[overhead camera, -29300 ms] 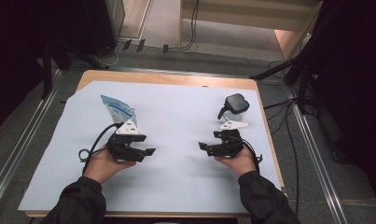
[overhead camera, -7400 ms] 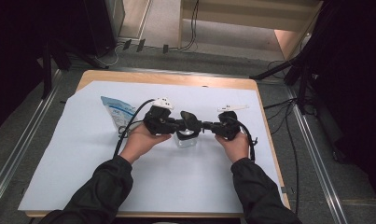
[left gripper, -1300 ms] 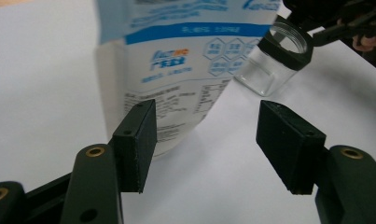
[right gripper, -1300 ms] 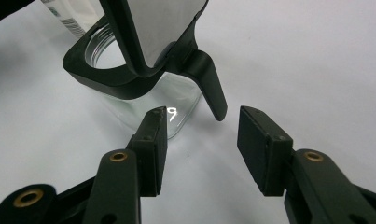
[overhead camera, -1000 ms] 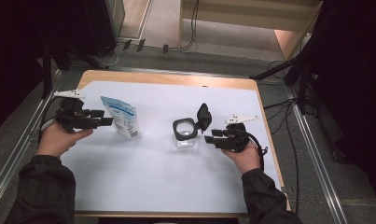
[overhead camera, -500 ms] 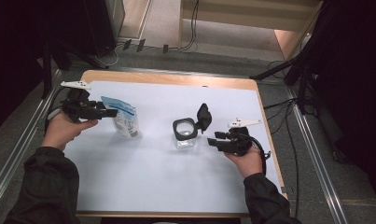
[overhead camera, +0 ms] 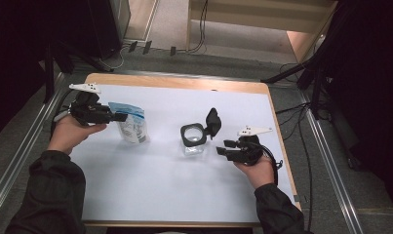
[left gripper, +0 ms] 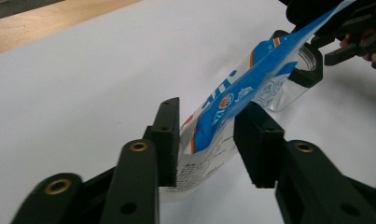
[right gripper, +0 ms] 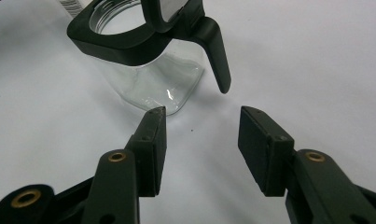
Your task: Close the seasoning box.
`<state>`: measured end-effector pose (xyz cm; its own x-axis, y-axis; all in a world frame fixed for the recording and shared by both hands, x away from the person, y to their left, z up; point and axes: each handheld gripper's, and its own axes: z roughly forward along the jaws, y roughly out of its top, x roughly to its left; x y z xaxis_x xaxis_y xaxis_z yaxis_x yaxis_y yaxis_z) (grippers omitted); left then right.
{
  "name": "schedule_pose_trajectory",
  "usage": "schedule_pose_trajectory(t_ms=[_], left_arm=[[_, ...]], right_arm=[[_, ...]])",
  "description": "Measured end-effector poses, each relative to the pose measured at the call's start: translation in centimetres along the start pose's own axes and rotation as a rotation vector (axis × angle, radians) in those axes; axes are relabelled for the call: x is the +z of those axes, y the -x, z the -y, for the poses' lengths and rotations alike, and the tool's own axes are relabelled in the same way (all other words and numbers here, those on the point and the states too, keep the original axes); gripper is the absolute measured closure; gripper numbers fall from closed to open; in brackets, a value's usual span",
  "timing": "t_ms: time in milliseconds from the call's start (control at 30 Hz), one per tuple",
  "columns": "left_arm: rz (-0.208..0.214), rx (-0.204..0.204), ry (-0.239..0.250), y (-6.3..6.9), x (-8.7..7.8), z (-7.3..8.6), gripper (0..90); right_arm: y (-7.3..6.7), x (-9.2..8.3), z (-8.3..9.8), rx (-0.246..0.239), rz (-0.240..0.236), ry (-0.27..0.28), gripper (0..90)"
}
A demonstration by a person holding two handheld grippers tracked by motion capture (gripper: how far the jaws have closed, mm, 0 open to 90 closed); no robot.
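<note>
The clear jar (overhead camera: 194, 146) with a black collar stands upright near the middle of the white table cover (overhead camera: 150, 195), and every position below is given relative to it.

Its black flip lid (overhead camera: 213, 122) is hinged open and stands up on the far right edge of the collar. In the right gripper view the collar's spout lip hangs down the side of the jar (right gripper: 143, 70) that faces the jaws.

The blue-and-white pouch (overhead camera: 130, 127) lies well to the left of the jar, its blue top edge pointing away from the jar. The left gripper (overhead camera: 117, 117) is at that top edge, held by the person's left hand (overhead camera: 69, 134) farther left again. In the left gripper view the pouch (left gripper: 232, 102) passes up between the two black jaws. The jaws have just been closing: the left pad sits against the pouch, while the right pad is very close to it, and whether it presses cannot be told. The jar (left gripper: 295, 74) shows beyond the pouch in this view.

The right gripper (overhead camera: 221, 147) sits just right of the jar, jaws pointing toward it, held by the right hand (overhead camera: 256, 170). In the right gripper view its jaws stand apart with bare table cover between them, the tips close to the jar base but not touching it
</note>
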<state>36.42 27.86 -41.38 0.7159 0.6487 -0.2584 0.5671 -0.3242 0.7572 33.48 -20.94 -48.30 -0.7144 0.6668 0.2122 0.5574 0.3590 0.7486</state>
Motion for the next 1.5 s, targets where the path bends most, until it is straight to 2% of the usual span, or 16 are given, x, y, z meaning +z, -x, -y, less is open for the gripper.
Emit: schedule_pose_trajectory(t_ms=[67, 167, 300, 500, 633, 733, 767, 867, 967, 1067, 1233, 1333, 1500], left_arm=[[0.008, 0.007, -0.007, 0.1, 0.0, 0.0, 72.8], [-0.001, 0.023, -0.007, 0.4, 0.0, 0.1, 82.7], [0.033, -0.019, -0.012, 0.6, 0.4, 0.0, 89.6], [0.03, -0.034, 0.03, 1.5, 0.2, -0.5, 90.0], [0.045, -0.06, 0.079, 1.9, -0.7, -1.0, 90.0], [0.047, -0.073, 0.096, 2.2, -1.5, -1.3, 90.0], [0.04, -0.062, 0.101, 2.5, -1.7, -1.4, 90.0], [0.05, -0.045, 0.101, 3.1, -2.1, -1.8, 90.0], [0.056, -0.05, 0.08, 3.7, -2.1, -2.2, 90.0], [0.062, -0.057, 0.072, 4.3, -2.1, -2.5, 90.0], [0.057, -0.045, 0.063, 5.4, -2.3, -3.0, 90.0], [0.045, -0.05, 0.071, 5.9, -2.5, -3.2, 90.0], [0.058, -0.053, 0.068, 6.7, -2.6, -3.2, 90.0]], right_arm=[[0.0, 0.1, 0.0, -0.004, -0.002, 0.001, 53.5], [-0.1, 0.2, 0.0, -0.005, -0.007, 0.001, 53.5], [-0.3, 0.2, -0.1, -0.007, -0.013, 0.003, 53.5], [-0.9, 0.1, -0.3, -0.013, -0.031, 0.011, 54.7], [-1.4, 0.1, -0.4, -0.021, -0.046, 0.017, 54.7], [-2.0, 0.0, -0.4, -0.02, -0.062, 0.016, 55.5], [-2.2, 0.0, -0.5, -0.02, -0.069, 0.015, 56.0], [-3.0, -0.3, -0.6, -0.022, -0.089, 0.021, 56.6], [-3.7, -0.5, -0.9, -0.026, -0.097, 0.032, 58.8], [-4.5, -0.6, -1.1, -0.024, -0.126, 0.037, 59.7], [-6.1, -0.6, -1.3, -0.064, -0.132, 0.034, 61.7], [-6.9, -0.6, -1.5, -0.07, -0.155, 0.045, 62.1], [-8.1, 0.1, -1.8, -0.092, -0.185, 0.028, 62.1]])
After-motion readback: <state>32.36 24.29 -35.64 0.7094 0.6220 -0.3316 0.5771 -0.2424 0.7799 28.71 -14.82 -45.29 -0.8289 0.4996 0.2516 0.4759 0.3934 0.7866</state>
